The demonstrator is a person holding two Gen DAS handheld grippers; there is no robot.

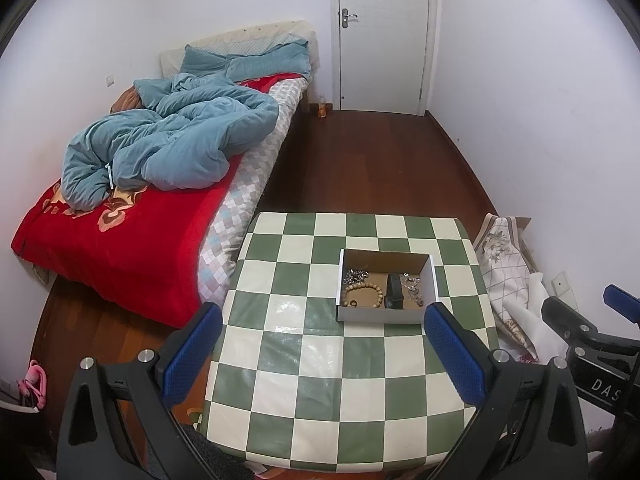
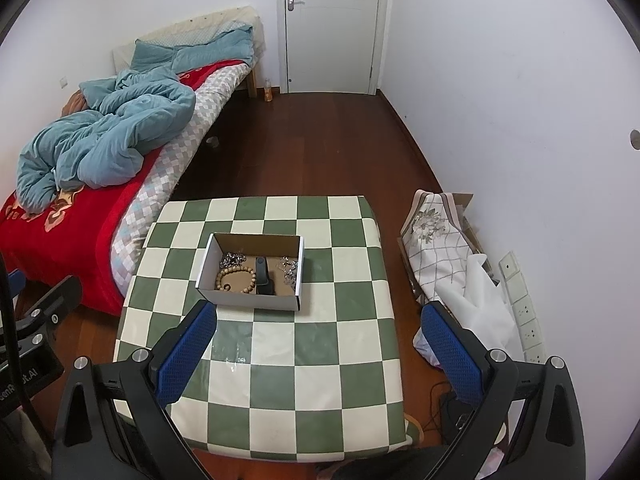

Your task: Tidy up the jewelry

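Note:
A small white cardboard box (image 1: 384, 316) (image 2: 248, 300) sits on the green-and-white checkered table (image 1: 304, 380) (image 2: 320, 360). Inside lie a wooden bead bracelet (image 1: 362, 294) (image 2: 236, 278), a black band (image 1: 394, 292) (image 2: 264, 278), a silver chain pile (image 1: 354, 276) (image 2: 234, 259) and another silver chain (image 1: 414, 288) (image 2: 289, 272). My left gripper (image 1: 324, 316) hovers open above the table's near side, short of the box. My right gripper (image 2: 320, 316) is also open, high over the table's right part, with nothing between its fingers.
A bed (image 1: 132, 216) (image 2: 80, 200) with a red blanket and a blue duvet stands to the left of the table. Folded cloth and cardboard (image 1: 508, 264) (image 2: 440, 240) lean against the right wall. A white door (image 1: 382, 36) is at the far end of the wooden floor.

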